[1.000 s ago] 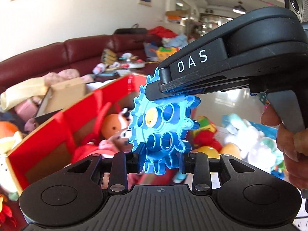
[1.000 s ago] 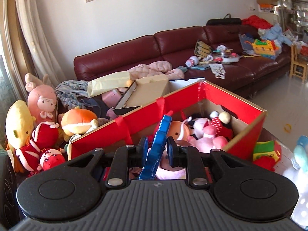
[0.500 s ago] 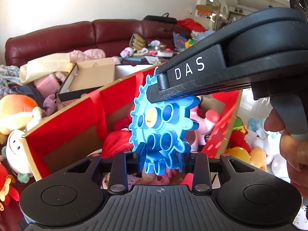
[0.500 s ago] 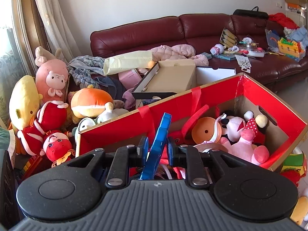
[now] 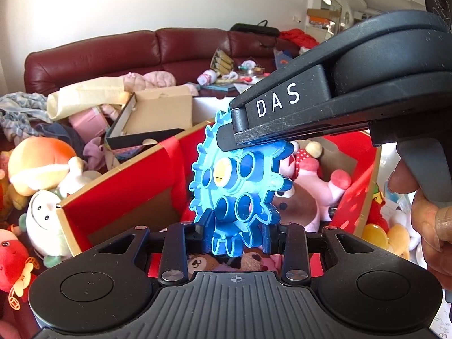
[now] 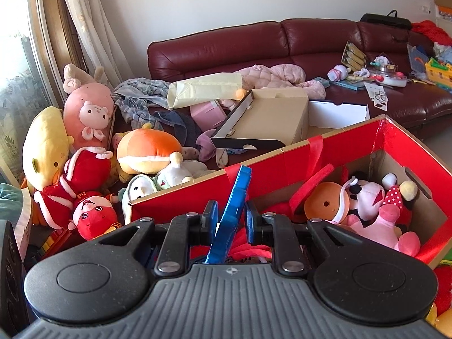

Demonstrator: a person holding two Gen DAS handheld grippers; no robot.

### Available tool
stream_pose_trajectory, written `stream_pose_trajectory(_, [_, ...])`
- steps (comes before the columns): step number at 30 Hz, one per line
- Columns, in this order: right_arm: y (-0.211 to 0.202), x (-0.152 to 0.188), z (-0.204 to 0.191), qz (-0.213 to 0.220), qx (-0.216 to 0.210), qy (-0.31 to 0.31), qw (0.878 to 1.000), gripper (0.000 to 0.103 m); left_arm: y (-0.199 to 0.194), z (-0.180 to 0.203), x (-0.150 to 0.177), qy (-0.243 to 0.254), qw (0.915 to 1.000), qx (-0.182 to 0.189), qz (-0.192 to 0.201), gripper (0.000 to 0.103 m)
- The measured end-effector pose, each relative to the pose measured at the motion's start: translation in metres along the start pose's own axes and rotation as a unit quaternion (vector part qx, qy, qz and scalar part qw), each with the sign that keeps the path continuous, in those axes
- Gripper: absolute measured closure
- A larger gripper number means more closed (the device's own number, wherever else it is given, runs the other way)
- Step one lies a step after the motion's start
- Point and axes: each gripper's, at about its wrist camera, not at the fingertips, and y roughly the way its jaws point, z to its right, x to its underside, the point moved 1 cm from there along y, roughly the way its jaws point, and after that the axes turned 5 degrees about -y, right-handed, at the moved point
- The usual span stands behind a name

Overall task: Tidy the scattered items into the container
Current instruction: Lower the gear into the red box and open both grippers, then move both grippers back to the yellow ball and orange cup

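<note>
A blue toothed toy wheel [image 5: 237, 186] with round holes and a yellow hub hangs over the red cardboard box [image 5: 127, 186]. My left gripper [image 5: 236, 230] has its fingers against the wheel's lower edge. My right gripper [image 6: 231, 220] holds the same wheel [image 6: 233, 206] edge-on; its jaws look slightly parted now. In the left wrist view the right gripper's black body [image 5: 325, 113] lies across the wheel's top. The box [image 6: 310, 155] holds several plush toys [image 6: 367, 206].
Plush toys [image 6: 84, 155] are piled left of the box. A dark red sofa [image 6: 282, 45] behind carries clothes, an open cardboard box [image 6: 271, 115] and small toys. More toys [image 5: 387, 234] lie on the floor to the right.
Both grippers have carried the wheel leftward and over the box. The right gripper's fingers stand wider apart around the wheel than before.
</note>
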Motion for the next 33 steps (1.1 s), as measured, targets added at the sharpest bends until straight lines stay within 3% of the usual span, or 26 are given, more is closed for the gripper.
stream_pose_trajectory(12, [0.011,-0.021,-0.016,0.019,-0.043,-0.006,0.999,0.078,-0.002,-0.028,-0.019,-0.019,0.9987,-0.041,0.023,0.070])
stream_pose_trajectory(13, [0.013,-0.021,-0.016,0.019,-0.046,-0.008,0.999,0.076,0.001,-0.030,-0.019,-0.023,0.9986,-0.044,0.017,0.060])
stream_pose_trajectory(16, [0.021,-0.017,-0.011,0.007,-0.022,-0.010,1.000,0.022,0.005,-0.038,-0.019,-0.045,0.9969,-0.063,0.013,0.026])
stream_pose_trajectory(19, [0.023,-0.006,0.002,-0.001,-0.003,-0.001,1.000,0.024,0.004,-0.039,-0.019,-0.048,0.9958,-0.075,0.020,0.020])
stream_pose_trajectory(23, [0.019,0.006,0.019,-0.012,0.013,0.033,0.999,0.023,0.008,-0.034,-0.018,-0.049,0.9968,-0.062,0.011,0.016])
stream_pose_trajectory(33, [0.010,0.026,0.029,-0.024,0.023,0.059,0.998,0.019,0.018,-0.021,-0.012,-0.030,0.9979,-0.057,-0.003,0.013])
